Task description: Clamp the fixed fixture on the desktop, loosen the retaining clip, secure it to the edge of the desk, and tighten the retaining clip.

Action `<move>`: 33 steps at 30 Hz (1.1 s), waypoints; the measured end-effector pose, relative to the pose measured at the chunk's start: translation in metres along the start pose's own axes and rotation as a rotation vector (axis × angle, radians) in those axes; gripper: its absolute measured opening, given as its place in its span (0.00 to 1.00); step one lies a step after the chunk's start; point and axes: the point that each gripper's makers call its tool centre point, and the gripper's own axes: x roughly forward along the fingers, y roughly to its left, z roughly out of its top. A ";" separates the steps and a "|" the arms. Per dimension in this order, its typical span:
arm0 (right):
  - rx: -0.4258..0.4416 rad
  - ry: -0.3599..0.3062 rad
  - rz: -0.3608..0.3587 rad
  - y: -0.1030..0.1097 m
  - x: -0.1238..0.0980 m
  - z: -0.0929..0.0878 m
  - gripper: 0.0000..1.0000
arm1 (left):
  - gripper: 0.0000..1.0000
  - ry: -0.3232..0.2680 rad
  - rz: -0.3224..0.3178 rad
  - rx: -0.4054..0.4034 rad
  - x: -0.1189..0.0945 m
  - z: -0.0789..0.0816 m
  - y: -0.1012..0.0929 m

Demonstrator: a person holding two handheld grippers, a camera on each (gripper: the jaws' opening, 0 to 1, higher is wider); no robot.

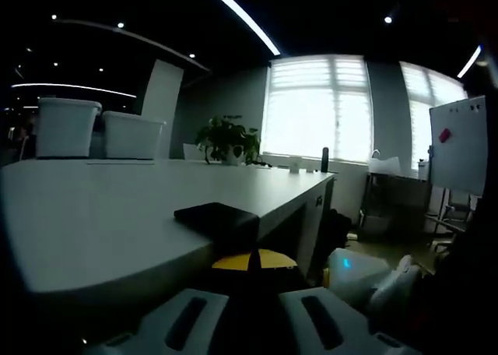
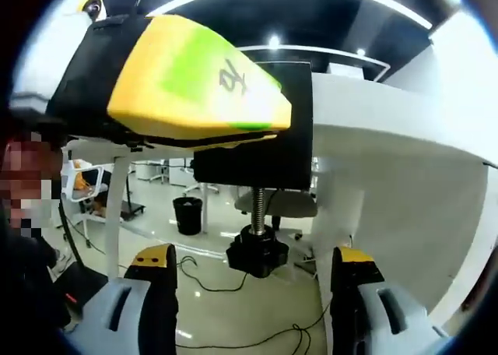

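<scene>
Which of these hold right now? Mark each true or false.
1. The fixture's black plate lies at the desk edge. True.
2. The right tool is shut on the screw knob. False: its jaws stand open, one either side of the knob.
3. A potted plant stands at the desk's far end. True.
4. In the left gripper view, the whiteboard is left of the desk. False: it is on the right.

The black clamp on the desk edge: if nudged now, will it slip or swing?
Probably stays put: the clamp hooks over the desk edge, held by the left gripper. Its knob looks rigid and hangs unsupported, so not tight.
</scene>
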 end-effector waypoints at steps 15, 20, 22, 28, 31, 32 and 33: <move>-0.003 -0.012 -0.018 -0.006 0.017 0.000 0.28 | 0.01 0.016 -0.021 0.018 0.004 0.003 0.007; 0.002 -0.012 0.040 -0.005 0.014 0.000 0.27 | 0.01 0.014 -0.014 0.026 0.004 0.003 0.004; -0.011 -0.014 0.107 -0.002 0.015 0.000 0.27 | 0.01 0.018 -0.004 0.036 0.005 0.003 0.000; -0.109 -0.058 0.406 0.007 0.015 0.002 0.27 | 0.01 0.033 0.010 0.051 0.006 0.004 -0.003; -0.127 -0.053 0.528 0.012 0.014 0.001 0.27 | 0.01 0.044 0.022 0.062 0.006 0.005 -0.007; -0.126 -0.050 0.557 0.014 0.014 0.000 0.27 | 0.01 0.046 0.024 0.064 0.006 0.005 -0.008; -0.132 -0.050 0.609 0.016 0.013 0.000 0.27 | 0.01 0.049 0.028 0.072 0.006 0.004 -0.008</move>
